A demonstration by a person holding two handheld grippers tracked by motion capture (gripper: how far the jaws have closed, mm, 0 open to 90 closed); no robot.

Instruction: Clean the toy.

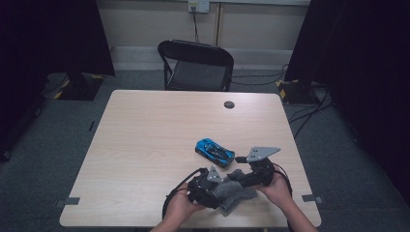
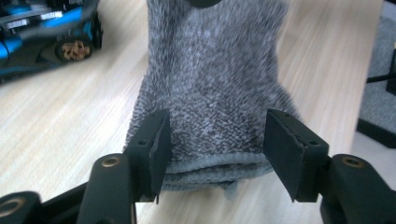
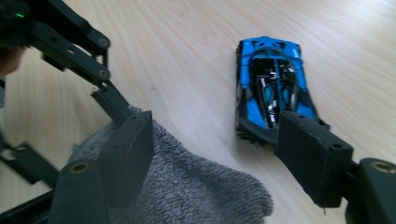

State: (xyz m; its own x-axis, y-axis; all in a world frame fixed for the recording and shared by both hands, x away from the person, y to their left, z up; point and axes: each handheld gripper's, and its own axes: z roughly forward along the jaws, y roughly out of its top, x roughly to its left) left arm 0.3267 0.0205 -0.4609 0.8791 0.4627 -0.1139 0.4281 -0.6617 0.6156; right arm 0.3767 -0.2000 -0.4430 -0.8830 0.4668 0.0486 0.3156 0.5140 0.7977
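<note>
A grey knitted sock lies flat near the table's front edge. In the left gripper view its cuff rests between the two pads of my left gripper, whose jaws stand apart at either side of it. My left gripper comes at the sock from the left, my right gripper from the right. In the right gripper view my right gripper is open above the sock's rounded end. A blue and black toy car sits just beyond, and it also appears behind the right jaw.
The pale wooden table has a small black disc near its far edge. A black folding chair stands behind the table. Dark curtains hang at both sides, and cables run over the floor at the right.
</note>
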